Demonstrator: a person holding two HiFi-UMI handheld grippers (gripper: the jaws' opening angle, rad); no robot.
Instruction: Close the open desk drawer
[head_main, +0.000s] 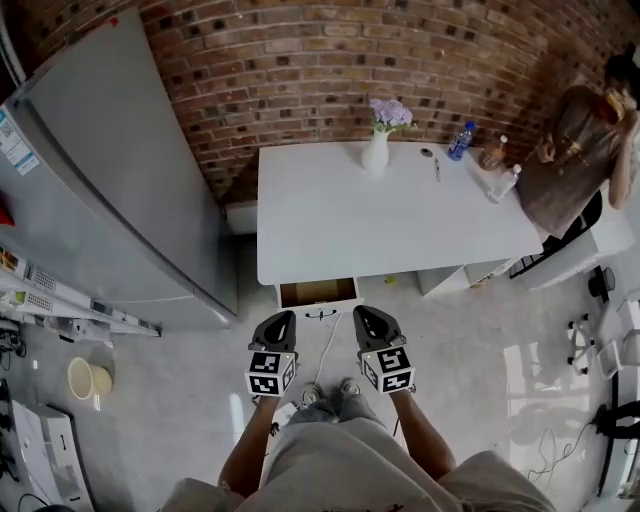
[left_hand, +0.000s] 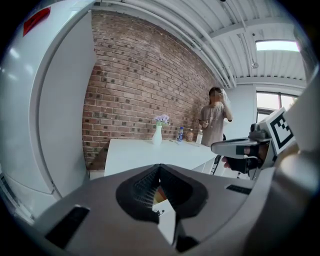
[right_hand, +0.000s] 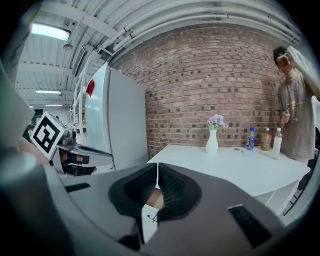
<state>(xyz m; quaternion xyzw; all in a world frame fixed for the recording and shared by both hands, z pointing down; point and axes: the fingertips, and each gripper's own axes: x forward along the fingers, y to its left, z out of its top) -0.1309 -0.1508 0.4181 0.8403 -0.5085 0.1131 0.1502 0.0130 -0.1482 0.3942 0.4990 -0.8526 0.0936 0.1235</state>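
Head view: white desk (head_main: 330, 225) against a brick wall (head_main: 330, 70), with a tall grey fridge (head_main: 110, 190) to its left. The drawer (head_main: 318, 293) stands pulled out from under the desk's near edge, towards the left end. Its wood-coloured inside lies open to view, and its white front faces the person. Left gripper (head_main: 284, 318) and right gripper (head_main: 366, 314) are held side by side on the near side of the drawer, both pointing at it. The left tip shows at the front's left corner, the right tip just off its right corner. Neither appears to touch the drawer. On the desk's far side are a white vase (head_main: 376, 152) with pale flowers and a blue-capped bottle (head_main: 460, 141). A second person (head_main: 575, 150) stands at the right end.

Left gripper view: jaws pressed together, ribbed pads meeting in a thin seam, nothing between them. The drawer (left_hand: 160, 194) shows below the tips as a sliver of wood tone with the white front under it, ahead and lower, apart from the jaws. The right gripper is in sight at the right edge.

Right gripper view: jaws likewise together, empty. The drawer (right_hand: 156, 197) is seen just under the seam, with the white front and its dark handle below it. It lies ahead of the tips and is not touched
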